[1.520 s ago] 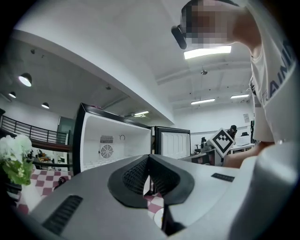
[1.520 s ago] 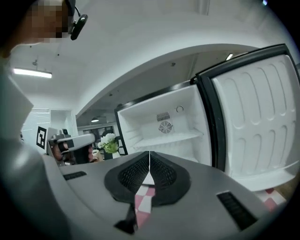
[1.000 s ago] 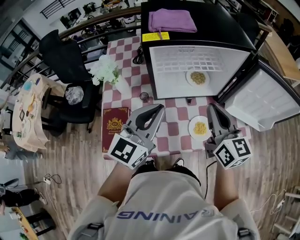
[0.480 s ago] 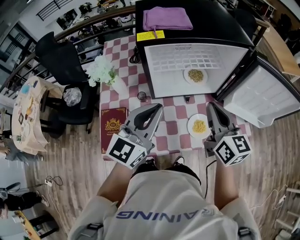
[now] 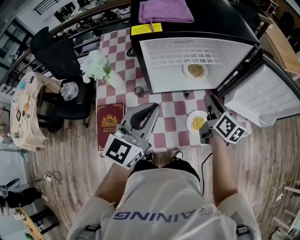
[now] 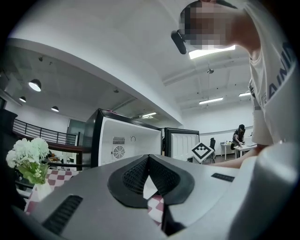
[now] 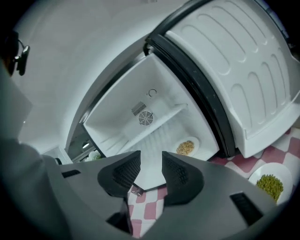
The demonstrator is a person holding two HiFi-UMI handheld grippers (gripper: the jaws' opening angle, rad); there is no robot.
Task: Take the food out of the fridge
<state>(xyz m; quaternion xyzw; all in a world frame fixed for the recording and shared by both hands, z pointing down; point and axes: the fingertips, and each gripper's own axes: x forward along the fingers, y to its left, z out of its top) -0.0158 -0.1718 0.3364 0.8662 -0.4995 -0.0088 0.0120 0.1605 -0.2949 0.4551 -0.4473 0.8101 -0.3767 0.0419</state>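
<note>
The black fridge point(image 5: 140, 51) stands open on the checkered table point(image 5: 168, 124). A white plate of yellowish food point(image 5: 196, 70) lies on its white floor, also seen as the plate in the fridge point(image 7: 186, 147). A second plate of food point(image 5: 196, 123) rests on the table before the fridge, just left of my right gripper point(image 5: 208, 100). The right gripper point(image 7: 151, 164) has just been opening its jaws; nothing is between them, and they point at the fridge interior. My left gripper point(image 5: 152, 108) hovers over the table's front, and its pads meet at the tip in the left gripper view point(image 6: 148, 161).
The fridge door point(image 5: 267, 101) swings out to the right. A purple cloth point(image 5: 165, 10) lies on the fridge top. On the table's left are a red book point(image 5: 110, 123), a vase of white flowers point(image 5: 96, 68) and a small glass point(image 5: 138, 91). A black chair point(image 5: 61, 56) stands beyond.
My right gripper has dropped and rolled, so its marker cube now sits tilted right beside the plate on the table. The left gripper has stayed where it was.
</note>
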